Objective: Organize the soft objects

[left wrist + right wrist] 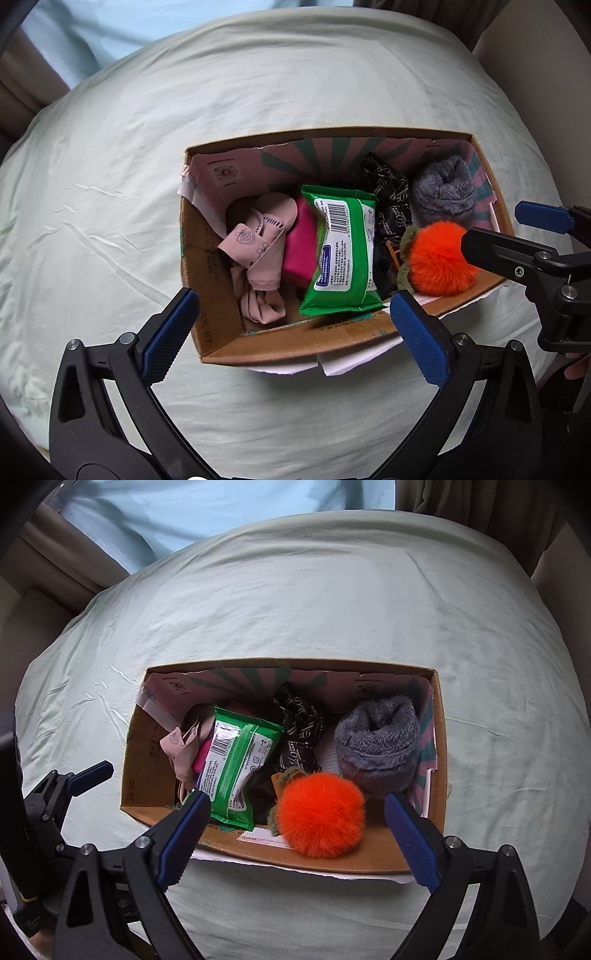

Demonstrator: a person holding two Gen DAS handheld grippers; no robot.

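Observation:
An open cardboard box (pixel 218 343) (pixel 369 860) sits on a pale green sheet. Inside lie a pink cloth (pixel 258 236), a magenta fabric piece (pixel 299 251), a green wipes pack (pixel 340 254) (pixel 236 764), a black patterned bundle (pixel 391 192) (pixel 299 720), a grey fuzzy roll (pixel 443 192) (pixel 376 742) and an orange pompom (pixel 439 258) (pixel 321 816). My left gripper (pixel 295 295) hangs open over the box's near-left part, above the pack, holding nothing. My right gripper (pixel 297 796) (pixel 491 225) stands open over the pompom, its pads clear of it.
The sheet (pixel 110 184) (pixel 332 609) covers a bed all around the box. Beige furniture (pixel 44 572) and light blue fabric (pixel 184 509) lie beyond the far edge. One finger of the left gripper (pixel 90 775) shows at the left of the right wrist view.

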